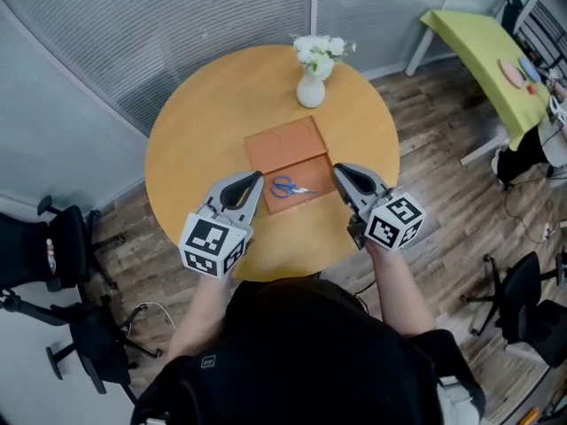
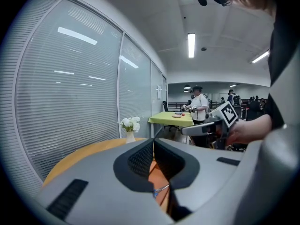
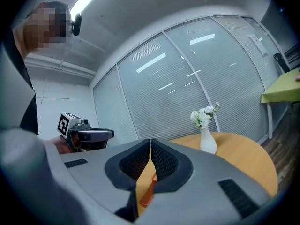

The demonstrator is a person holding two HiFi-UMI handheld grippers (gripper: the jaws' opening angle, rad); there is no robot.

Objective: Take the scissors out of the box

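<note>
Blue-handled steel scissors (image 1: pixel 291 187) were seen lying flat inside the open orange cardboard box (image 1: pixel 312 172) on the round wooden table (image 1: pixel 195 149), flanked by the left gripper (image 1: pixel 257 177) and right gripper (image 1: pixel 338 168), both squeezed fully together with nothing held, probably parked ready for the reach-in.

One round bench (image 1: pixel 190 140) carries one orange box (image 1: pixel 285 144), one pair of scissors (image 1: pixel 292 187) and one white vase (image 1: pixel 310 91) at 12 o'clock. There are two grippers: the left gripper (image 1: pixel 258 177) at 7 o'clock and the right gripper (image 1: pixel 337 168) at 5 o'clock. One green table (image 1: pixel 483 51) stands at 2 o'clock.
</note>
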